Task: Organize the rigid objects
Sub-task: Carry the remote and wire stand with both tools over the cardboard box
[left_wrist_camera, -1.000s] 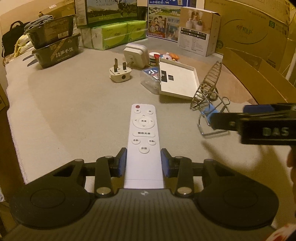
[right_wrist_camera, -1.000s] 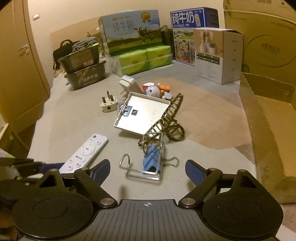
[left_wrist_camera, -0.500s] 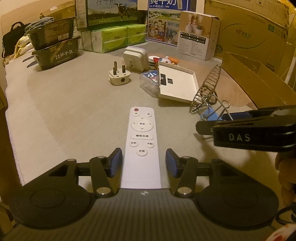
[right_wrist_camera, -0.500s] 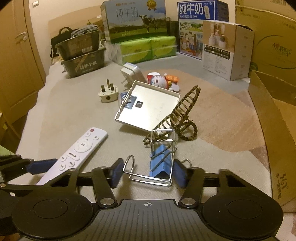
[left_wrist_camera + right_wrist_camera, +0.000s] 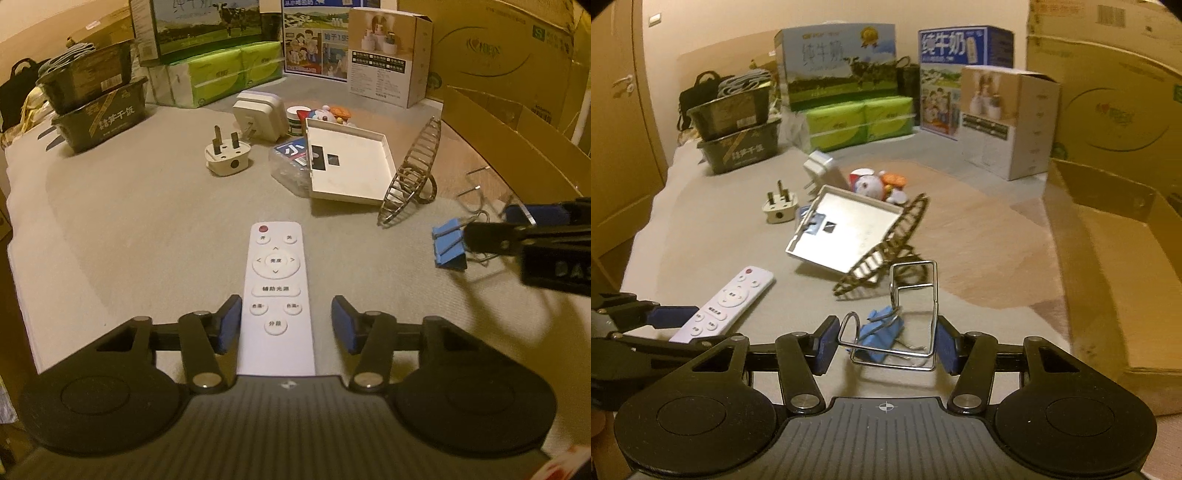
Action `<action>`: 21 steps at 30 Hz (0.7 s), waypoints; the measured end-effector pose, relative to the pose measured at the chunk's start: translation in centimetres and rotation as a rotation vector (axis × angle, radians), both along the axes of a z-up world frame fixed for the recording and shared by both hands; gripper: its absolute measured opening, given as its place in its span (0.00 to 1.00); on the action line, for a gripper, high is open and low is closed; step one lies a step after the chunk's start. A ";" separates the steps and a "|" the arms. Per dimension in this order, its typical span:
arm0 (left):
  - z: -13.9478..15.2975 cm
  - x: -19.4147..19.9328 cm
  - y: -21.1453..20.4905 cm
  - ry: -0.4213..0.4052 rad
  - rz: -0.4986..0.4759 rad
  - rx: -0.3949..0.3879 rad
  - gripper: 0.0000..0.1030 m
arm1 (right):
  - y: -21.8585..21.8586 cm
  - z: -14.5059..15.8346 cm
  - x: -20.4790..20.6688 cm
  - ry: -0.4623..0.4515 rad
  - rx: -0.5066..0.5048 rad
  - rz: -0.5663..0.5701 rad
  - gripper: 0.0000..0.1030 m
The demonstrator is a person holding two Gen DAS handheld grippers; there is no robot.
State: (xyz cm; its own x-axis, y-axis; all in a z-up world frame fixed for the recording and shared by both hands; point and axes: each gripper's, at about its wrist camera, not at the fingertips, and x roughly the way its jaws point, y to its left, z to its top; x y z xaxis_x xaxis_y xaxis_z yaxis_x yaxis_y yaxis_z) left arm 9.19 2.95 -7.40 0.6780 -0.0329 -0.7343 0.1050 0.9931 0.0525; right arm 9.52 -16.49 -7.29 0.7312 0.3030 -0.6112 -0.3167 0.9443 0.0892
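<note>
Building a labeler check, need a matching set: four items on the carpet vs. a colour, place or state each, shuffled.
Items:
1. remote
2. rack
3. clip
4. plug

Descriptions:
A. blue
B. prongs pointing up
C. between the pads of the left claw
D. bare silver wire

Pairs: 1-C, 2-D, 3-A, 4-B

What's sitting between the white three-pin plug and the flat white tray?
A clear plastic packet with a blue label lies between the white three-pin plug and the flat white tray, tucked partly under it; the left wrist view shows it best.
</note>
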 end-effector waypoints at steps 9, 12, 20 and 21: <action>0.3 -0.1 -0.3 0.020 0.012 0.010 0.34 | -1.9 1.2 -1.3 -0.023 0.011 -0.036 0.53; 0.7 -0.6 -0.2 0.022 0.016 0.001 0.34 | -2.3 1.6 -1.7 -0.031 0.019 -0.042 0.53; 2.4 -2.2 -1.0 0.005 0.009 -0.018 0.34 | -3.6 3.0 -2.7 -0.059 0.044 -0.058 0.53; 2.8 -2.4 -1.2 0.000 0.007 -0.024 0.34 | -3.9 3.2 -2.8 -0.062 0.047 -0.061 0.53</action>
